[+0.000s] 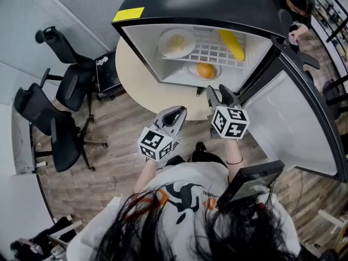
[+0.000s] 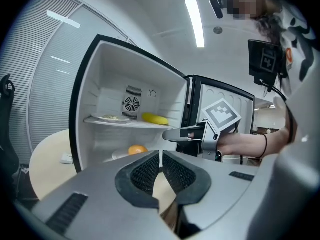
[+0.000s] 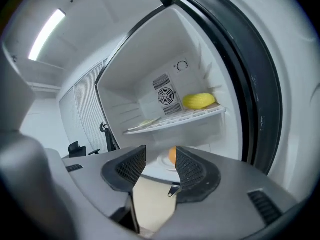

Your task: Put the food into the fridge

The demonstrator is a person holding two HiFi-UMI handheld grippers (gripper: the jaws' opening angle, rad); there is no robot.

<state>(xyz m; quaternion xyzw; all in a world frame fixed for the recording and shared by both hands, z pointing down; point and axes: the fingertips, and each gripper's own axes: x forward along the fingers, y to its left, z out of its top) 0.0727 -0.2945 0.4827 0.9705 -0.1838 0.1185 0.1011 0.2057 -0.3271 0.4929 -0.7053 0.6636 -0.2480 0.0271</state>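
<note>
— Black outside and white inside, the small fridge (image 1: pixel 142 43) stands wide open at the round beige table (image 1: pixel 136 88), its door (image 1: pixel 296 118) swung out to the right. What's in it?
— On the white wire shelf (image 1: pixel 209 52) there's a white plate of pale food (image 1: pixel 176 42) at the left and a long yellow piece of food (image 1: pixel 231 44) at the right. Below the shelf, a round orange fruit (image 1: pixel 206 70) sits on a second white plate (image 1: pixel 191 71).
— And the grippers?
— Both hover in front of the opening, short of the shelf. The left gripper (image 1: pixel 176 113) has its black ribbed pads (image 2: pixel 147 174) pressed together at the tips, with nothing between them. The right gripper (image 1: pixel 220 91), nearer the door, has its jaws partly spread and holds nothing. Through its gap you see only the orange fruit, further back.
— Anything round about?
— Two black office chairs (image 1: pixel 73 86) stand on the wood floor (image 1: pixel 119 145) at the left, apart from the table.
</note>
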